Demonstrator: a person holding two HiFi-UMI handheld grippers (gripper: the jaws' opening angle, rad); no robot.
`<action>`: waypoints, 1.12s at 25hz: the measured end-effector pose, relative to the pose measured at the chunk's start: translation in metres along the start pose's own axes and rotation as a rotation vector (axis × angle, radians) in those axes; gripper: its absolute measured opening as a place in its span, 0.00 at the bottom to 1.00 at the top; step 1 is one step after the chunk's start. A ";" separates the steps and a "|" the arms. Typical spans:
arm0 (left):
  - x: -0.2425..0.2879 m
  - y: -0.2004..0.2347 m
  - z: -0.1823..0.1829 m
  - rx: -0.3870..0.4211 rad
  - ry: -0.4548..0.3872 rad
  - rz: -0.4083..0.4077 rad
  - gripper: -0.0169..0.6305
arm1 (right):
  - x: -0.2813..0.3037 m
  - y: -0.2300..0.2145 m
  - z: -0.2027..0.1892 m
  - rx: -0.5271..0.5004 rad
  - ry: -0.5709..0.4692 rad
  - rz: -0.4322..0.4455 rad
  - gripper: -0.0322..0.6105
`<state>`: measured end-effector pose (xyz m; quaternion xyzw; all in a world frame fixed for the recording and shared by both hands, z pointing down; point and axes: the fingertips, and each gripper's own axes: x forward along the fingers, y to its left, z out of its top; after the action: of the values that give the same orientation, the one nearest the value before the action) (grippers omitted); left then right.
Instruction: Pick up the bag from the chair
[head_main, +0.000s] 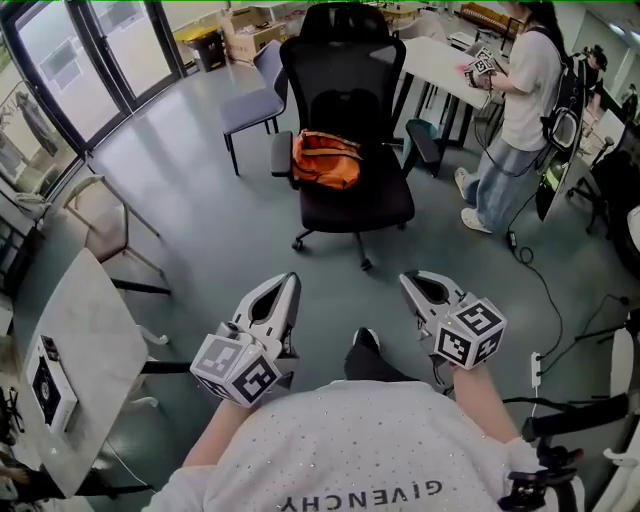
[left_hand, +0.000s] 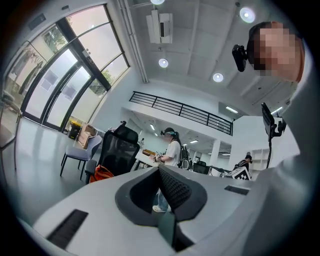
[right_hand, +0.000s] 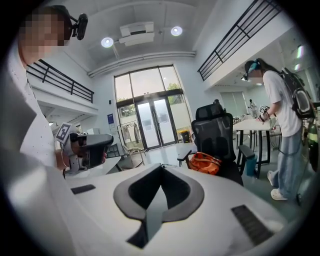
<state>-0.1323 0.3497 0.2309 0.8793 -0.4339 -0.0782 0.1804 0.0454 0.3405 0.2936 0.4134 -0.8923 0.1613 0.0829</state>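
Note:
An orange bag lies on the seat of a black office chair across the floor from me. Both grippers are held low near my body, well short of the chair. My left gripper is shut with nothing in it, and so is my right gripper. In the left gripper view the bag shows small on the chair, left of the closed left gripper. In the right gripper view the bag sits on the chair, beyond and right of the closed right gripper.
A grey-blue chair stands left of the black one. A beige chair and a white table are at my left. A person stands at a white table on the right. A cable trails across the floor.

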 end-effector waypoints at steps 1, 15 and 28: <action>0.006 0.003 0.002 -0.003 -0.001 0.002 0.03 | 0.004 -0.005 0.002 0.002 0.003 0.001 0.05; 0.135 0.074 0.065 0.059 -0.078 0.075 0.03 | 0.136 -0.104 0.104 -0.065 -0.045 0.136 0.05; 0.274 0.168 0.084 0.075 -0.077 0.176 0.03 | 0.224 -0.242 0.167 -0.062 -0.062 0.129 0.05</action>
<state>-0.1132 0.0180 0.2233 0.8402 -0.5187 -0.0796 0.1366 0.0839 -0.0248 0.2540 0.3571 -0.9238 0.1257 0.0573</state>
